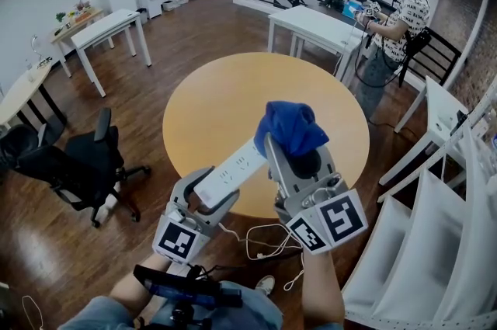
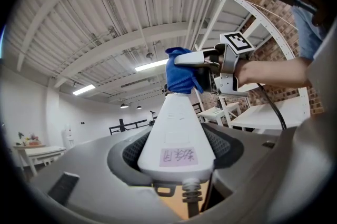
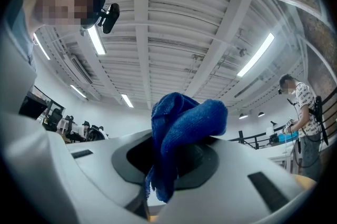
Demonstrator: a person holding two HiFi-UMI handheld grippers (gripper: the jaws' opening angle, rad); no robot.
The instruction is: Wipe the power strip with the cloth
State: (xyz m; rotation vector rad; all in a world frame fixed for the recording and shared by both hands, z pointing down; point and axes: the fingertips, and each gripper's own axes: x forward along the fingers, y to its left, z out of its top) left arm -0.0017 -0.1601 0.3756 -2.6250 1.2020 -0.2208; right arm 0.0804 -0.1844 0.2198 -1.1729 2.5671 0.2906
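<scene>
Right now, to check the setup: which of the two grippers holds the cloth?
The right gripper, shut on the blue cloth; the left gripper holds the white power strip.

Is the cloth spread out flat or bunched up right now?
Bunched up: the blue cloth sits as a crumpled wad pinched in the right gripper, one end dangling below.

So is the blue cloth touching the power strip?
Cannot tell. The left gripper view and the head view both show the cloth over the far end of the power strip, but neither shows contact or a gap.
</scene>
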